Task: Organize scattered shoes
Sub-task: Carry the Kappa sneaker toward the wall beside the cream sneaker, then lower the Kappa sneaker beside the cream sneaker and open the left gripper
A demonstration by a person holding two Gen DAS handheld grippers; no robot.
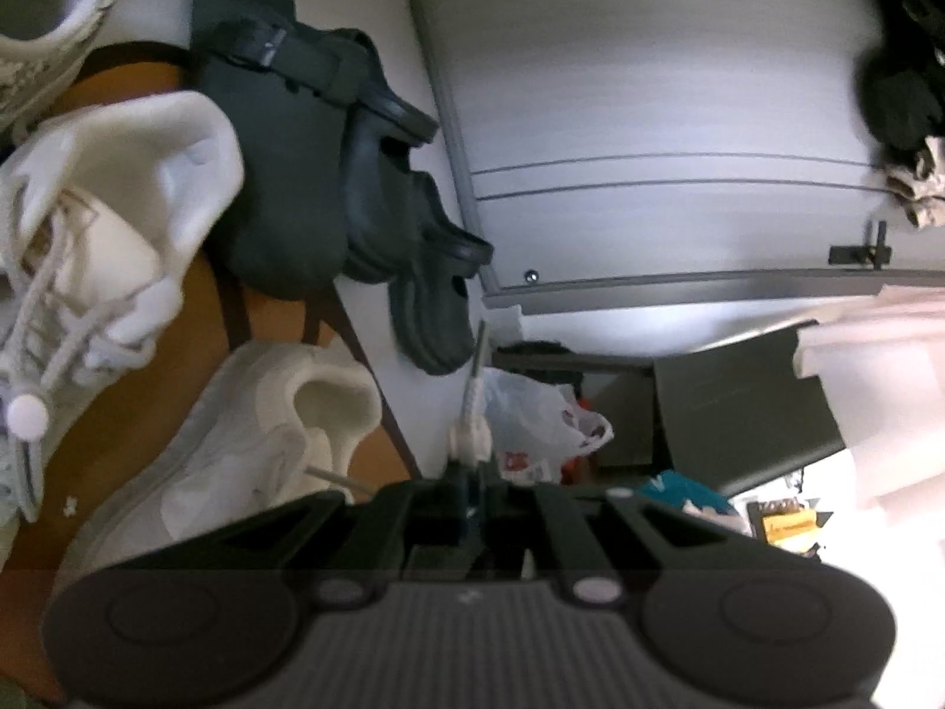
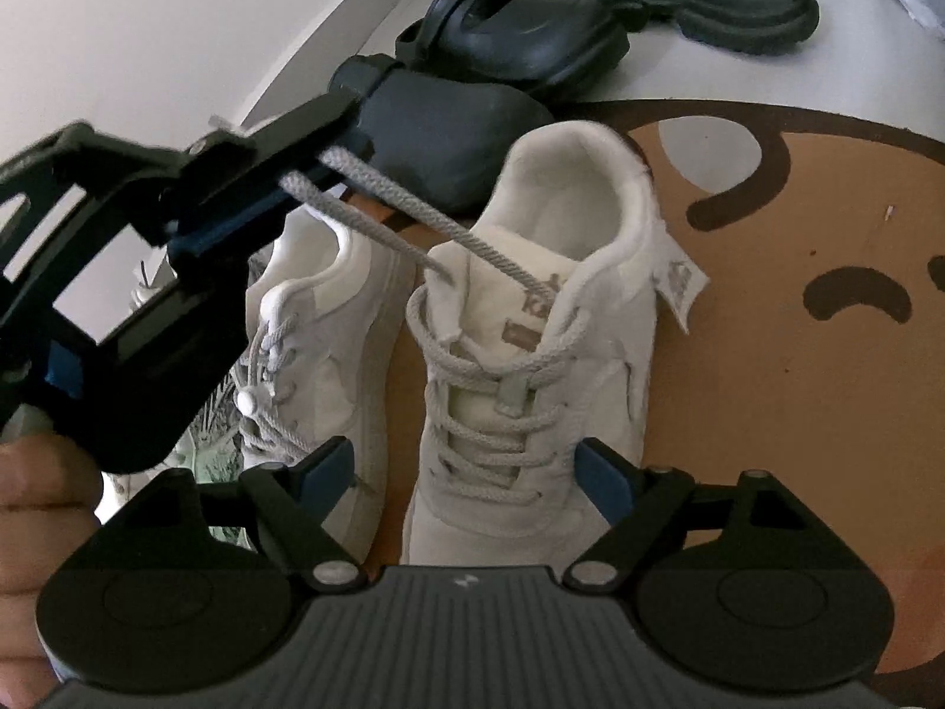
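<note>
Right gripper (image 2: pixel 466 475) is hovering spread wide over the near white sneaker (image 2: pixel 531 354) on the brown mat (image 2: pixel 797 384). Left gripper (image 2: pixel 260 189) is pinching both grey lace ends (image 2: pixel 413 236) taut. Best pulling gently: woven cord, soft padded collar. Second sneaker (image 2: pixel 319 342) is lying alongside; smooth, chunky black clogs (image 2: pixel 514 41) are sitting beyond.

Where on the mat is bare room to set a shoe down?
Free: the brown mat right of the laced white sneaker. Crowded: its left, where a second white sneaker sits, and behind, with the dark clogs.
</note>
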